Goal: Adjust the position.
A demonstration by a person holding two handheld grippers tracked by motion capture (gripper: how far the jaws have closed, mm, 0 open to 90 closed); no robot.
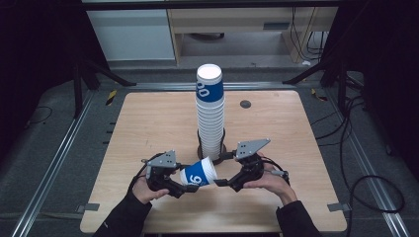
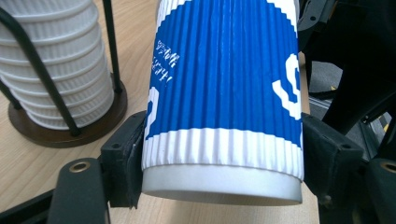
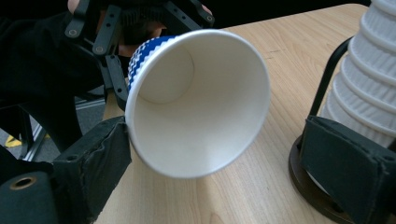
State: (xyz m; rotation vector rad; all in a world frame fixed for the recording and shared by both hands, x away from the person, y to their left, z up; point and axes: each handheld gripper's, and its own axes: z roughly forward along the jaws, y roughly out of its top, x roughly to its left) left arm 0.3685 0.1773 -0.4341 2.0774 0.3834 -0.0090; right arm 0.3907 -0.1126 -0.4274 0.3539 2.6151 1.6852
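The blue paper cup (image 1: 198,174) lies on its side above the table (image 1: 148,123), near the front edge at mid-width, just in front of the cup stack (image 1: 210,113) in its black holder (image 1: 203,148). Bare wood spreads wide toward both side edges. The left gripper (image 1: 184,187) clamps the cup's base end. The right gripper (image 1: 221,181), angled inward from the right, has its jaws spread around the cup's mouth, one pad beside the rim.
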